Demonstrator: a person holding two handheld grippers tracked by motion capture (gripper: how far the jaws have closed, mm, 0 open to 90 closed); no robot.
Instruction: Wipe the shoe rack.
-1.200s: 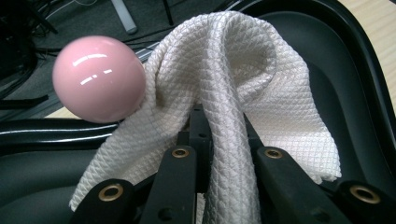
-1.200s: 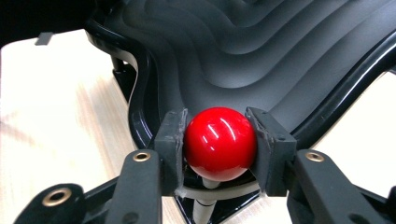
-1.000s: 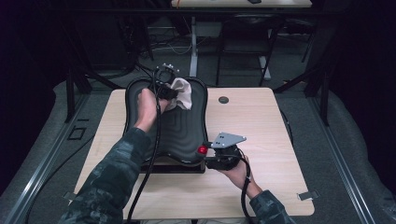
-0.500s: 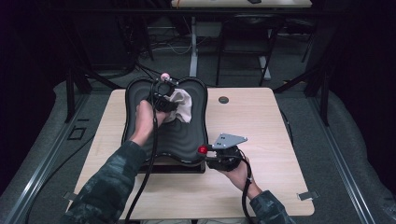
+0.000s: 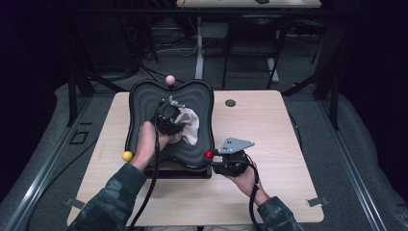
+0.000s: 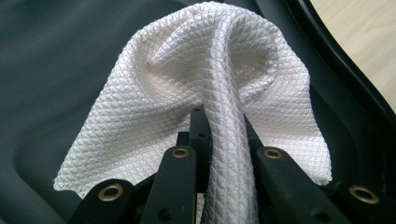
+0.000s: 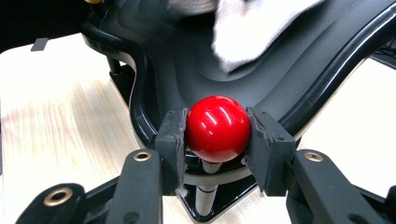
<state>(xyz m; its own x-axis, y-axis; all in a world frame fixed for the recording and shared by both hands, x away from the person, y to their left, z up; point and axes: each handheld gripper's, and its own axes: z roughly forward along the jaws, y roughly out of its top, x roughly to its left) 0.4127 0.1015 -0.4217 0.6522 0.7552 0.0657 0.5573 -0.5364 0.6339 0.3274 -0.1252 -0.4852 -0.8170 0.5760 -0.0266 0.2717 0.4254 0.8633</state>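
The left gripper point(image 5: 169, 115) has its jaws clenched on a fold of the white waffle-weave cloth point(image 6: 205, 88), which lies on the middle of the black contoured tray point(image 5: 144, 101). At the tray's 5 o'clock corner the right gripper point(image 7: 218, 133) grasps the red ball knob point(image 7: 217, 128), jaws just closing on it, above the wooden surface point(image 5: 269, 125).
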